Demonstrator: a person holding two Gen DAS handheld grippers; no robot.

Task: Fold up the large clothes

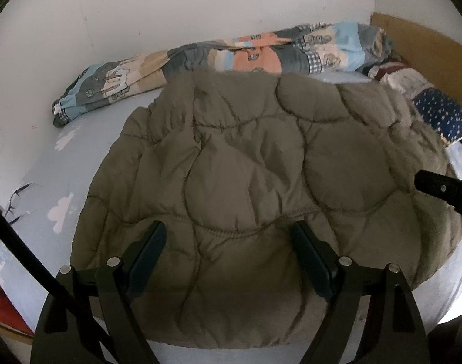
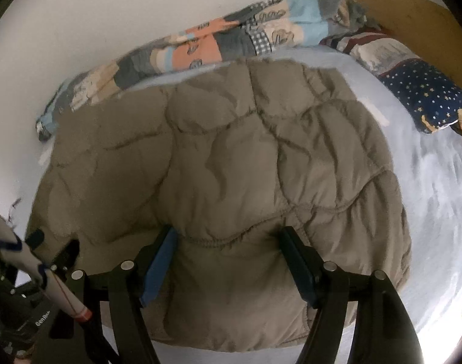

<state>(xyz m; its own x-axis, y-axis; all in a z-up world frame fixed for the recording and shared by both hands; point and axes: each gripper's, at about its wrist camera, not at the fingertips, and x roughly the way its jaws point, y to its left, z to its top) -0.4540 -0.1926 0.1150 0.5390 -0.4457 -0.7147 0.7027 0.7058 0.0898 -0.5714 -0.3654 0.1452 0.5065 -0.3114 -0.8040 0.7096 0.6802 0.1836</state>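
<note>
A large olive-brown quilted puffer jacket (image 1: 261,176) lies spread on the pale blue bed sheet (image 1: 88,139); it also fills the right wrist view (image 2: 224,166). My left gripper (image 1: 229,227) hovers open over the jacket's near part, its jaws wide apart astride a stitched seam. My right gripper (image 2: 227,232) is open the same way over a gathered seam. Neither holds any fabric. One black finger of the right gripper (image 1: 443,188) shows at the right edge of the left wrist view.
A rolled patchwork blanket (image 1: 224,54) lies along the white wall at the back. A navy star-patterned pillow (image 2: 425,94) and a brown headboard (image 2: 413,21) are at the right. Eyeglasses (image 1: 18,200) lie on the sheet at the left.
</note>
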